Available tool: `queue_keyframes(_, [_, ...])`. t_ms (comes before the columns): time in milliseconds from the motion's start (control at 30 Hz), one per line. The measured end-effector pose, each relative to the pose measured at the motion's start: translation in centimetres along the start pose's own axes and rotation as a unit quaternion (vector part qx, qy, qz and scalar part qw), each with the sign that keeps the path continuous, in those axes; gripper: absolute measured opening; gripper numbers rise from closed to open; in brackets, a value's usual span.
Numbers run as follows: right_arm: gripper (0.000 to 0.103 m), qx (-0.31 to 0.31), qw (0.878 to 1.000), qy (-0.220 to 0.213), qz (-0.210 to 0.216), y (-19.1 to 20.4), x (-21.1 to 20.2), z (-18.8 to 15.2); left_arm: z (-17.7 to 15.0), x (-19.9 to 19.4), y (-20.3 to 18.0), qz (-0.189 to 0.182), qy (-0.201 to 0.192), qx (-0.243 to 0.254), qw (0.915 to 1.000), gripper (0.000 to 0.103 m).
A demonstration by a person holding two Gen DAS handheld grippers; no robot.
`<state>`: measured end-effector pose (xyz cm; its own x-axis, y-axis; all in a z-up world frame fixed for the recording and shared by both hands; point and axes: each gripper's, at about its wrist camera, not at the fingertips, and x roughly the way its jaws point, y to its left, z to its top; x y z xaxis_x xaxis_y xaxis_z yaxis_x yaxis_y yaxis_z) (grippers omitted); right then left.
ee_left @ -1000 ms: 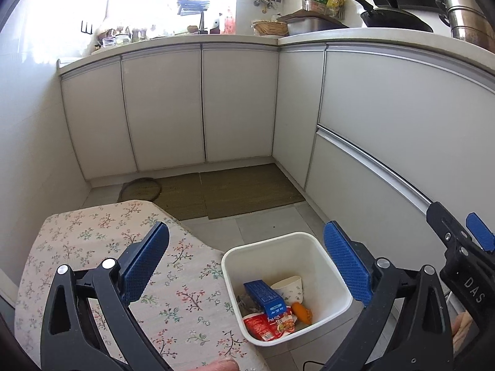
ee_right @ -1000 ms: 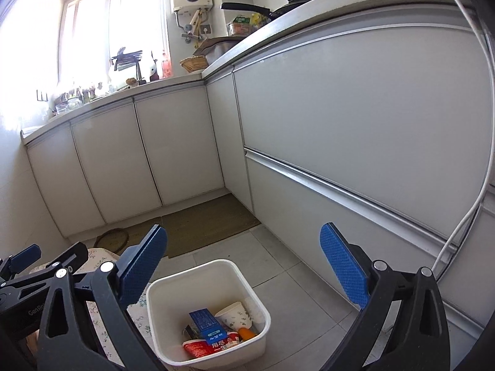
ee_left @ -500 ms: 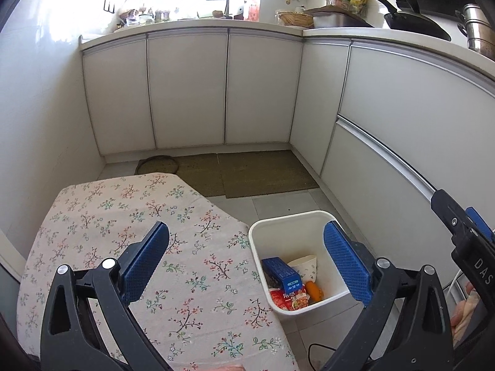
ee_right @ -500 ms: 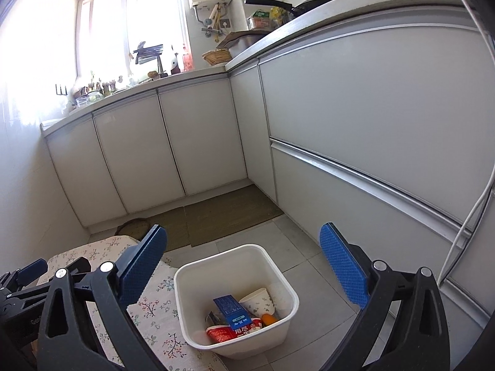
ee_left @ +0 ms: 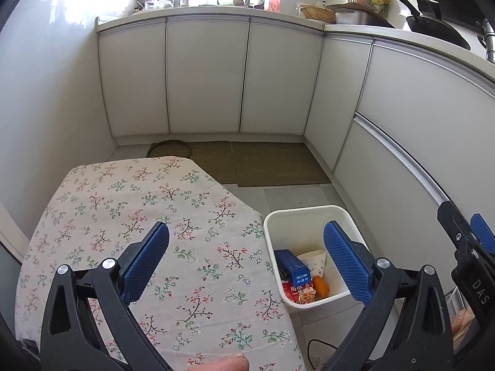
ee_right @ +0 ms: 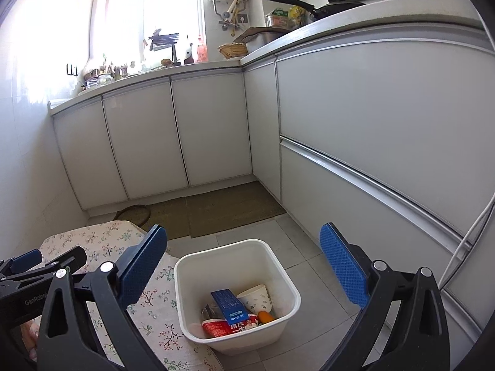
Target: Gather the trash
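A white bin (ee_left: 304, 219) stands on the floor beside a table with a floral cloth (ee_left: 130, 204). It holds a blue box (ee_left: 292, 266), a paper cup (ee_left: 315, 261), a red packet (ee_left: 298, 293) and an orange item (ee_left: 321, 287). My left gripper (ee_left: 246, 261) is open and empty, above the table's right edge and the bin. My right gripper (ee_right: 243, 266) is open and empty, above the bin (ee_right: 269, 249), where the blue box (ee_right: 230, 304) and cup (ee_right: 255, 298) show. The left gripper also shows at the left of the right wrist view (ee_right: 40, 262).
White cabinets (ee_left: 204, 77) run along the back and right, under a counter with pans (ee_left: 433, 27) and jars. Brown mats (ee_left: 266, 164) lie on the tiled floor. A white cable (ee_right: 464, 235) hangs at the right.
Both grippers have risen and drawn back. More of the floral table now shows in the left wrist view, and the bin sits further right and lower. Both stay open and empty.
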<state>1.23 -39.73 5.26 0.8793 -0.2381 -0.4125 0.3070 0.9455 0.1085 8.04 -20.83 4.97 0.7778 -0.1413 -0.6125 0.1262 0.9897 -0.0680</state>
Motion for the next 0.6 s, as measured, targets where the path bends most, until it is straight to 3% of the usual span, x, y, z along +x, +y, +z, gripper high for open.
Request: queue_keyframes(600, [0.096, -0.020, 1.000, 0.011, 0.006, 0.96, 0.68, -0.25, 0.40, 0.22, 0.77, 0.012, -0.006, -0.011, 0.9998, 0.096])
